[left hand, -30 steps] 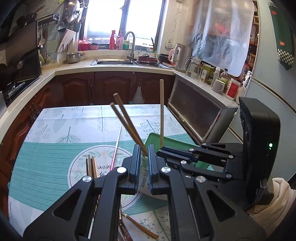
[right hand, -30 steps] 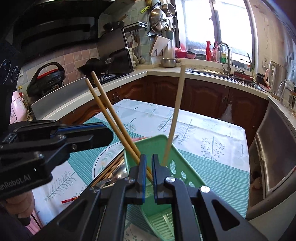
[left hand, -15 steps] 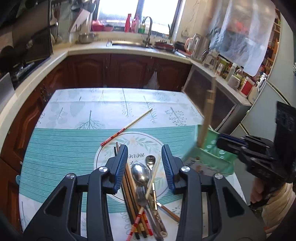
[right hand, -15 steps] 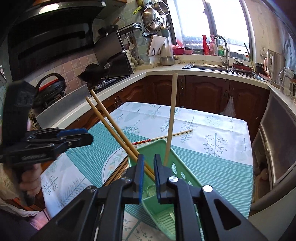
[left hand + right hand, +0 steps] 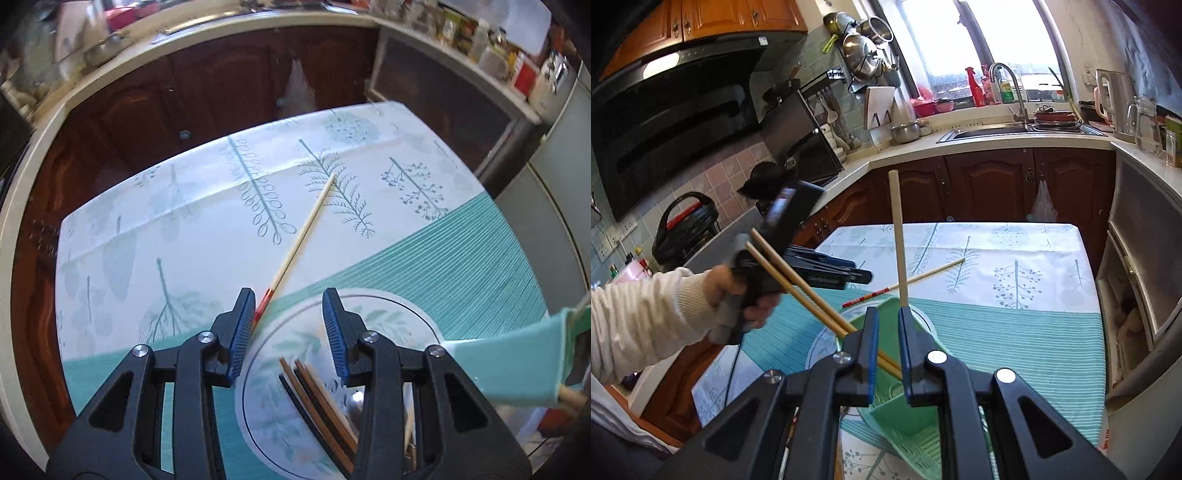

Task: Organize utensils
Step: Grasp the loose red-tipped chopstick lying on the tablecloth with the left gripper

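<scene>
— Where are we?
— A kitchen: a worktop (image 5: 424, 240) under a leaf-print cloth, where a red-ended chopstick (image 5: 299, 243) lies alone.
— The left hand-held gripper (image 5: 289, 332)?
— Hovering above that chopstick's red end, jaws apart, nothing between them.
— The right hand-held gripper (image 5: 886, 350)?
— Narrow, clamping the rim of a green utensil basket (image 5: 905, 417) holding three chopsticks (image 5: 899, 240).

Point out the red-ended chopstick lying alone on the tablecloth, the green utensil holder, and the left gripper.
red-ended chopstick (image 5: 295, 248): left wrist view, mid-shaft.
green utensil holder (image 5: 905, 424): right wrist view, inner floor.
left gripper (image 5: 289, 332): left wrist view, between its open fingertips.
</scene>
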`<state>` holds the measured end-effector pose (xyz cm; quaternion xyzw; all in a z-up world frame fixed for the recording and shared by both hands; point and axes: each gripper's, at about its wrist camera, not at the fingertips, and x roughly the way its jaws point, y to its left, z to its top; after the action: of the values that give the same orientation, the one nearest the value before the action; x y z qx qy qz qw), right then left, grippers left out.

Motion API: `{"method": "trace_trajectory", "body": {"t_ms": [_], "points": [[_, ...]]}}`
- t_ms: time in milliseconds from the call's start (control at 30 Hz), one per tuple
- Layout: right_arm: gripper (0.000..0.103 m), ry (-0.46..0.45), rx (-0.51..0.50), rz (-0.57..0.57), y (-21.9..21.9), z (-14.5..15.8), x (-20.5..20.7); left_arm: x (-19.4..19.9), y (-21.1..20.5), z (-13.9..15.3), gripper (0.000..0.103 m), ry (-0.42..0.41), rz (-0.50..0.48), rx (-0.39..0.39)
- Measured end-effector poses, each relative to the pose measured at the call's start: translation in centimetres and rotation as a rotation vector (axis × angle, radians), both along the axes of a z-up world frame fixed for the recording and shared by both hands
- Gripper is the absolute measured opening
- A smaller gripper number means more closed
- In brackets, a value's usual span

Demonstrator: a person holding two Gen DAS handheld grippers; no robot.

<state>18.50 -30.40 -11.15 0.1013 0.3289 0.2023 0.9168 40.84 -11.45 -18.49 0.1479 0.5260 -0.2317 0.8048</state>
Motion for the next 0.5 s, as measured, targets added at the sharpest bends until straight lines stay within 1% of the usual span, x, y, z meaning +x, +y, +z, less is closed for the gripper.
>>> {"method": "trace_trajectory", "body": {"t_ms": [67, 200, 300, 333, 500], "points": [[0.011, 0.003, 0.039, -0.017, -0.6, -0.1, 0.3, 1.1, -1.3, -0.8, 0.034, 0.026, -0.046, 0.025], [0.011, 0.017, 0.083, -0.04, -1.2, -0.7, 0.8, 3.1, -3.6, -2.7, 0.034, 0.113, -0.128, 0.083], [0.011, 0.031, 0.088, -0.041, -1.3, -1.2, 1.3, 4.0, -4.9, -4.4, 0.034, 0.171, -0.196, 0.165], [0.011, 0.04, 0.091, -0.044, -1.3, -1.4, 1.6, 4.3, -5.3, -5.1, 0.034, 0.202, -0.217, 0.196], [0.011, 0.059, 0.123, -0.057, -1.8, -2.2, 2.2, 4.7, -6.2, -7.5, 0.034, 0.308, -0.282, 0.29]]}}
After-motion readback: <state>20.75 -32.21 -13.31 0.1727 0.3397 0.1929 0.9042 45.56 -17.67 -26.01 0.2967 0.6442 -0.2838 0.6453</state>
